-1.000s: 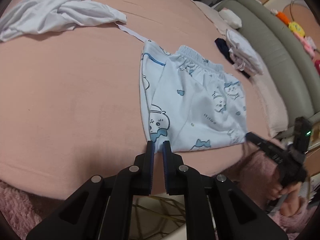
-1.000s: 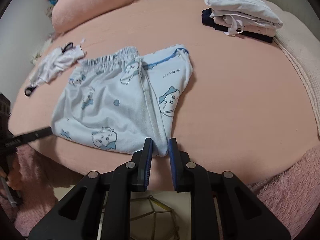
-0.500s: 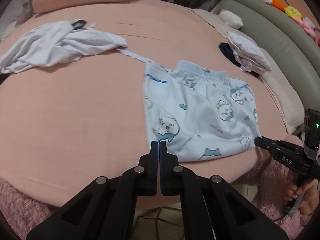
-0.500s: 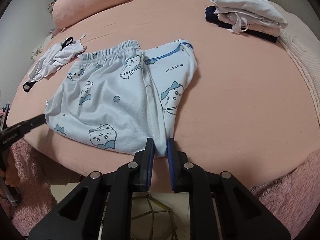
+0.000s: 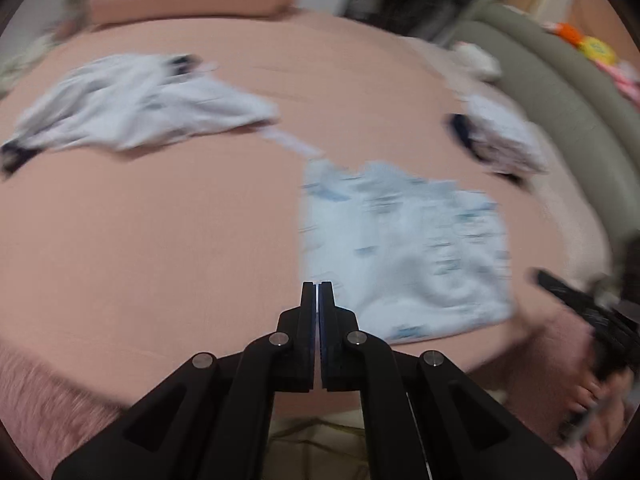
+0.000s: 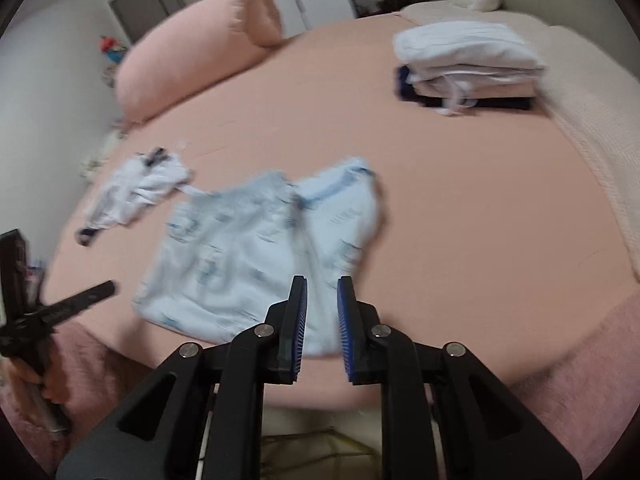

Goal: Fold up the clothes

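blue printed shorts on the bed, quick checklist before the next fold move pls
1. Blue printed shorts lie flat on the bed: ok.
2. Left gripper empty, jaws shut: ok.
3. Right gripper free of cloth, jaws opening, nothing pinched: ok.
4. Room beside the shorts for folding: ok.
5. Folded stack apart from the shorts: ok.
6. White garment touching the waistband: cannot tell, blurred.

Left gripper (image 5: 319,286) fingers closed; right gripper (image 6: 322,282) opening, off shorts (image 6: 256,248).

Black linkage arms, silver screws, blue-padded fingers (image 6: 344,320).
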Demonstrator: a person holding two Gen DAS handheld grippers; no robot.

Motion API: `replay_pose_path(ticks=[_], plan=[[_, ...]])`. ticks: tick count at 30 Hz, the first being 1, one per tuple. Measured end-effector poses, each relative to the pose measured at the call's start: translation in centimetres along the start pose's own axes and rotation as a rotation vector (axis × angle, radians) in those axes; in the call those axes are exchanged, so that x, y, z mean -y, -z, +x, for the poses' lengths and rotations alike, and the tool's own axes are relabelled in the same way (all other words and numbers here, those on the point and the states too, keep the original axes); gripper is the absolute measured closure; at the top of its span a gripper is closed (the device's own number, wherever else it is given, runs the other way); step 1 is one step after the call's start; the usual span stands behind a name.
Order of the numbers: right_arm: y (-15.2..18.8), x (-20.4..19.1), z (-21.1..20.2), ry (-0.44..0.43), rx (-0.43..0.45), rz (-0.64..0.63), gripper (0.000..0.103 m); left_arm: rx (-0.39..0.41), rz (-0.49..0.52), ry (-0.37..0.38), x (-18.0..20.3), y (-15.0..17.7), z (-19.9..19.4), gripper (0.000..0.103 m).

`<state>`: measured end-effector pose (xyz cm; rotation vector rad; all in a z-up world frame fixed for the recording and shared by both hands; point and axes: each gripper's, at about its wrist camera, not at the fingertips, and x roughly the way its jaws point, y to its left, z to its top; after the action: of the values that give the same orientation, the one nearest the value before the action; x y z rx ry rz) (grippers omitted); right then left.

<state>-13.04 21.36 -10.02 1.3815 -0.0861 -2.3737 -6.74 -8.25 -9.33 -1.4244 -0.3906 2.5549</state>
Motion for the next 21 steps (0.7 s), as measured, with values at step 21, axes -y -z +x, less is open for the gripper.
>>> replay_pose_path(ticks=[21], plan=[[-3.2,-5.9,9.1,0.003,-0.175,-0.23,0.086,-0.17,0.108,0.125,3.7,-2.8,9.6,0.092]])
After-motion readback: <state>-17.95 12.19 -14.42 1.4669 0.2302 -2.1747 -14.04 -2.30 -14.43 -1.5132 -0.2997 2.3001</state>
